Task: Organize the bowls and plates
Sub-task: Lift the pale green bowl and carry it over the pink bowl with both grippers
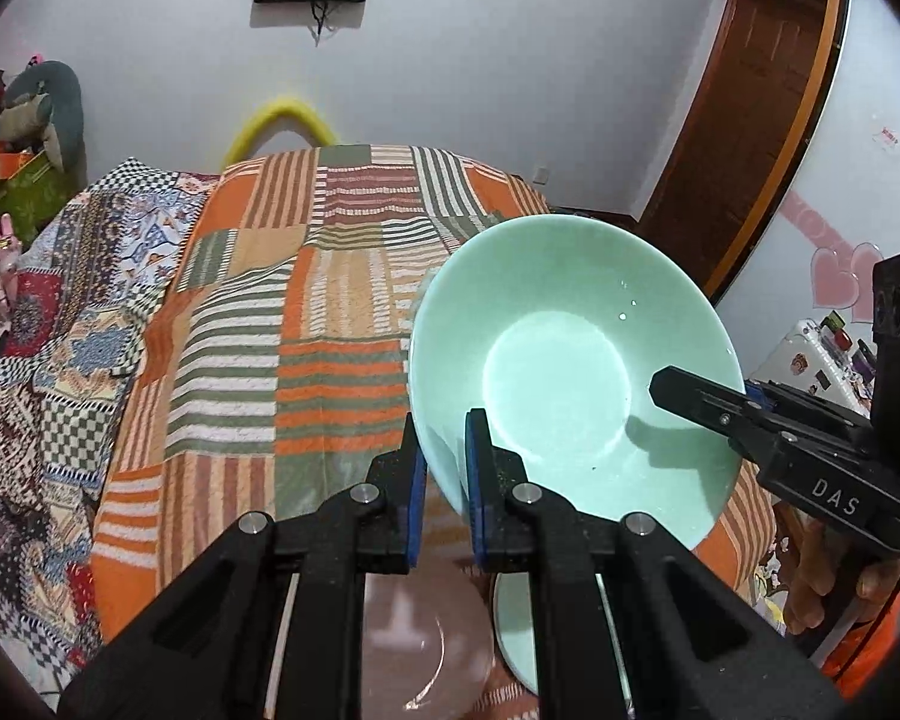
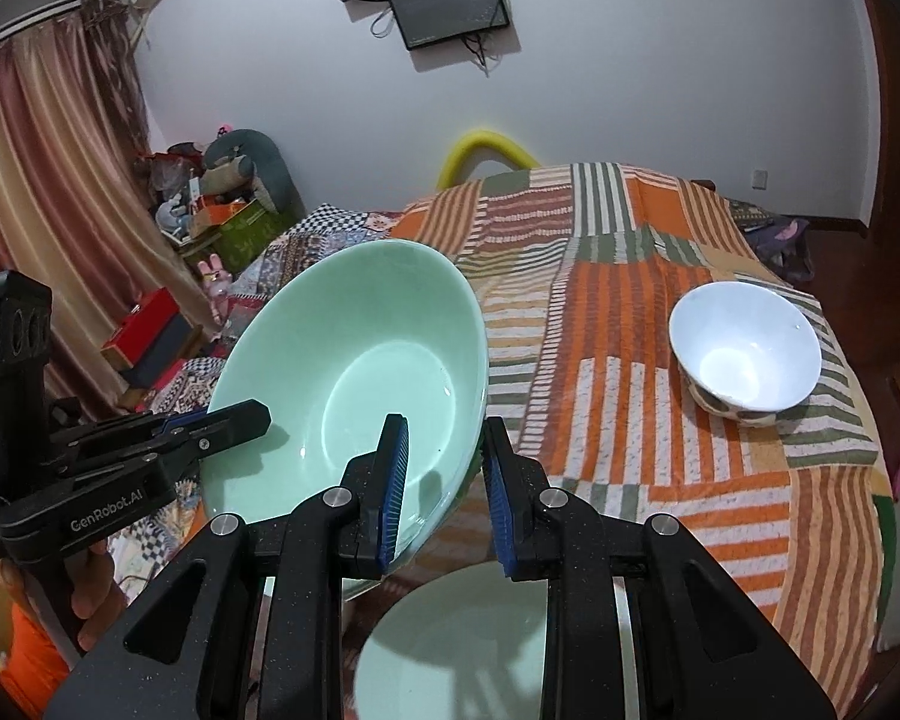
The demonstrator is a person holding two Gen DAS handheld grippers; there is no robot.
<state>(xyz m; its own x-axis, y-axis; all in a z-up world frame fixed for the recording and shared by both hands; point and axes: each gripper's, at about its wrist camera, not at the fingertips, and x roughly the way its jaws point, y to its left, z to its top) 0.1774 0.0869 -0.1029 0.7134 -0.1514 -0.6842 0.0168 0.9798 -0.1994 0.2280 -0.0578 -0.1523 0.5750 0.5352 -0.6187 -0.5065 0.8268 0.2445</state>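
Closest to each lens are the blue-padded fingers: the left hand-held gripper has its jaws closed down on the near rim of the large mint-green bowl, one pad outside the wall and one inside, while the right hand-held gripper pinches the same bowl's rim from its own side, at about 4 o'clock of the bowl in the left wrist view. So the green bowl hangs tilted above the bed, carried by both tools at once, clear of the striped orange-and-green bedspread. It looks like glazed ceramic or glass: stiff, fairly heavy for a rim pinch, glossy and likely slippery under the pads, and breakable if it slips, though the bedding below would soften a fall. The rim is the only sensible hold, and two opposed grips keep it from swinging. Below the fingers lie a pinkish-brown plate and a pale green plate, the probable stacking spot. A white bowl with a patterned outside sits on the bed at 2 o'clock in the right wrist view, well apart. Readable writing: "DAS" on the right tool's body as seen from the left camera, and "GenRobot.AI" on the left tool as seen from the right camera. A dark wall screen hangs at 12 o'clock.
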